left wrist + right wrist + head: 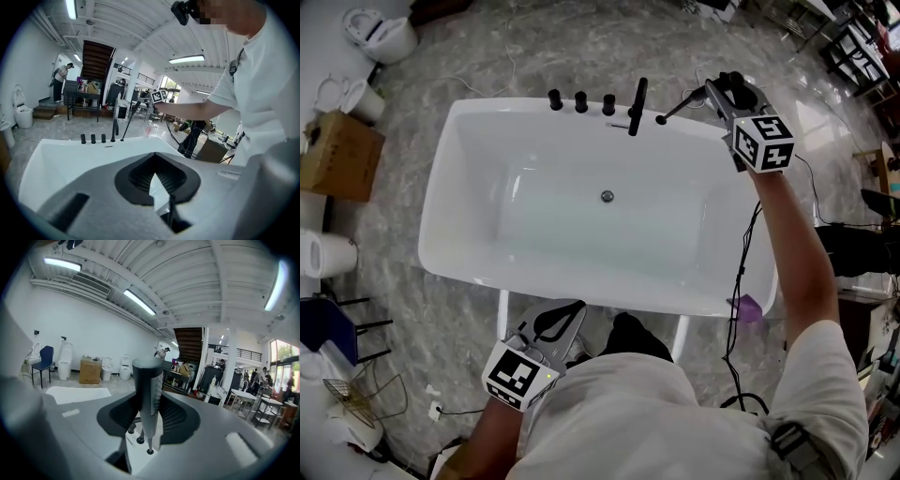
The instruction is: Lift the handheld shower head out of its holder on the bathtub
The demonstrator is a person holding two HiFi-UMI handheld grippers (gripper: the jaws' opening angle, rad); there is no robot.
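Your right gripper [149,416] has its fingers clamped on the handheld shower head [147,390]. Its long axis stands upright between them, and its lower end points at the bathtub [450,234] rim below. Your left gripper [161,199] is farther off, fingers drawn together on nothing. Whether the head's end has cleared its holder is hard to make out
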